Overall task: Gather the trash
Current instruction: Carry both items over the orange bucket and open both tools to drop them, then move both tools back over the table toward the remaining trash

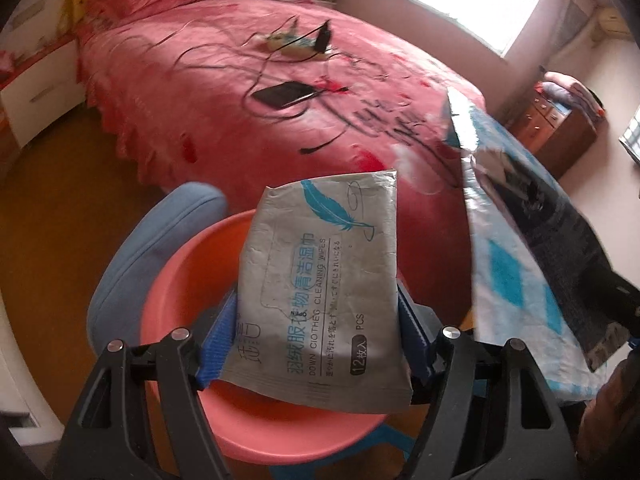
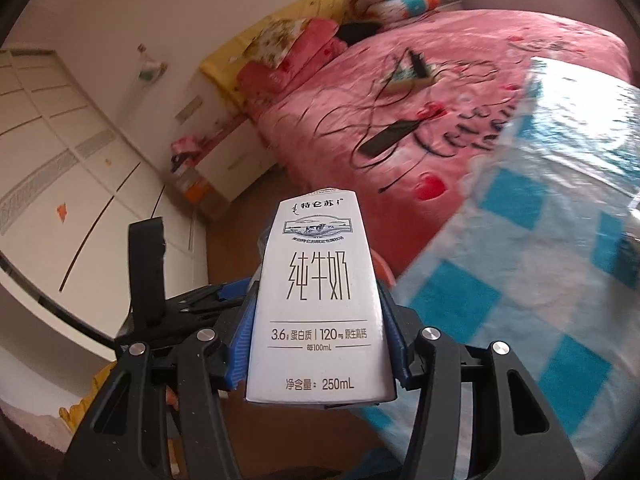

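My left gripper point(image 1: 318, 320) is shut on a grey cleaning-wipes packet point(image 1: 320, 284) with a blue feather print. It holds the packet just above a pink plastic basin point(image 1: 176, 304) that rests on a blue chair point(image 1: 152, 240). My right gripper point(image 2: 318, 336) is shut on a white 250 mL milk carton point(image 2: 318, 300), held upright above the floor. The left gripper's black frame point(image 2: 148, 264) shows at the left of the right wrist view. A blue-and-white checked foil bag point(image 1: 516, 248) hangs at the right of the left wrist view, and also in the right wrist view point(image 2: 520, 248).
A bed with a pink cover point(image 1: 248, 80) fills the background, with a phone point(image 1: 284, 94), cables and a power strip point(image 1: 296, 42) on it. A white nightstand point(image 2: 224, 160) and wardrobe point(image 2: 60, 152) stand at the left. A wooden dresser point(image 1: 556, 128) stands at the right.
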